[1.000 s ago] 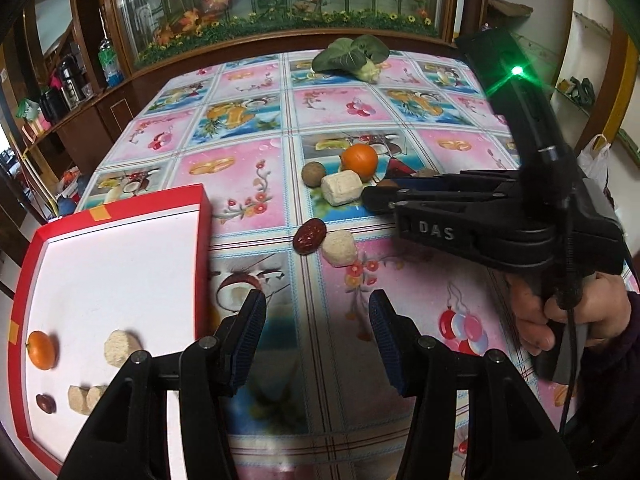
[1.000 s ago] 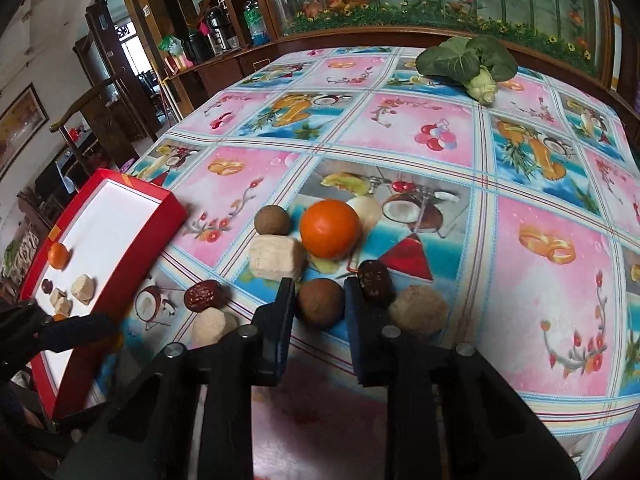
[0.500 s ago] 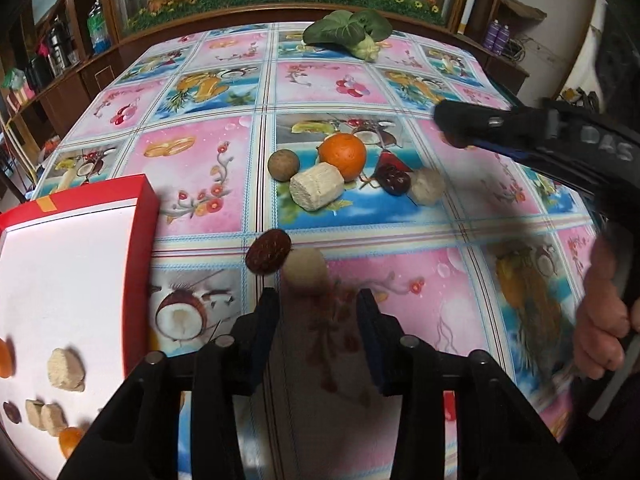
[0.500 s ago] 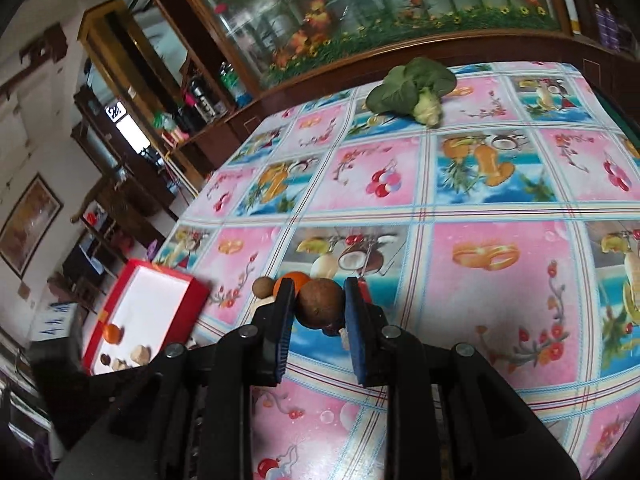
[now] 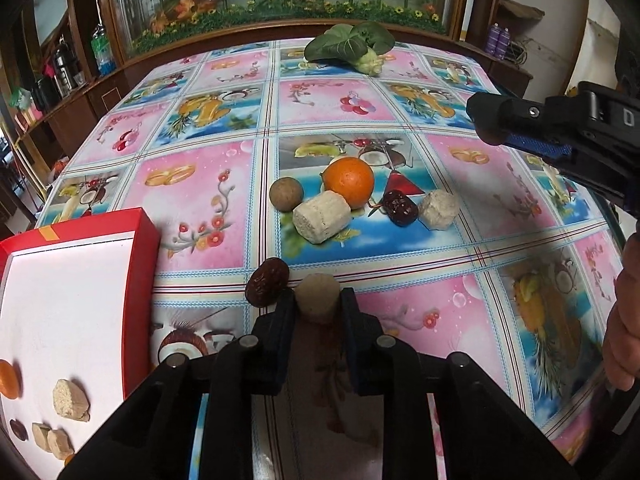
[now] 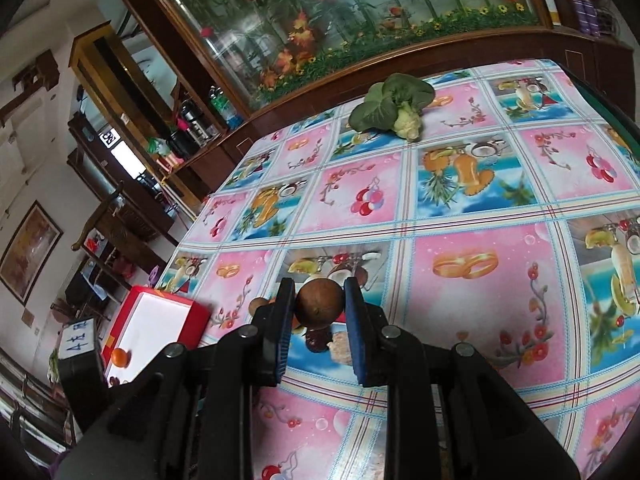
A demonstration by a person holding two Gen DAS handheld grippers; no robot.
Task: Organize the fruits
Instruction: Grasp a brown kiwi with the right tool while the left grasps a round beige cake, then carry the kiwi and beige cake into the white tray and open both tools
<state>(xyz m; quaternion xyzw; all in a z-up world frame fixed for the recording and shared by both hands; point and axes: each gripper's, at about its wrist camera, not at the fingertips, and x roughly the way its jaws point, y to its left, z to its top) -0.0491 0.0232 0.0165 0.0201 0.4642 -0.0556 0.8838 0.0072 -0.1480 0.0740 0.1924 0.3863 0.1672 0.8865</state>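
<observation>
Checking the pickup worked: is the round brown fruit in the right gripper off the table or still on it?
Off the table: the right gripper is shut on the brown fruit, with the tablecloth far below.

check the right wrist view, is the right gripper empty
No, the right gripper is shut on a round brown fruit, lifted above the tablecloth.

On the table (image 5: 520,264), the tray (image 5: 140,240) sits at the left edge. Right of it lie 2 pieces – a date (image 5: 267,287) and a lump (image 5: 317,296) (touching). Behind them cluster an orange (image 5: 349,182), a nut (image 5: 286,194) and a cylinder (image 5: 321,217); the cabbage (image 5: 352,46) lies far back.
</observation>
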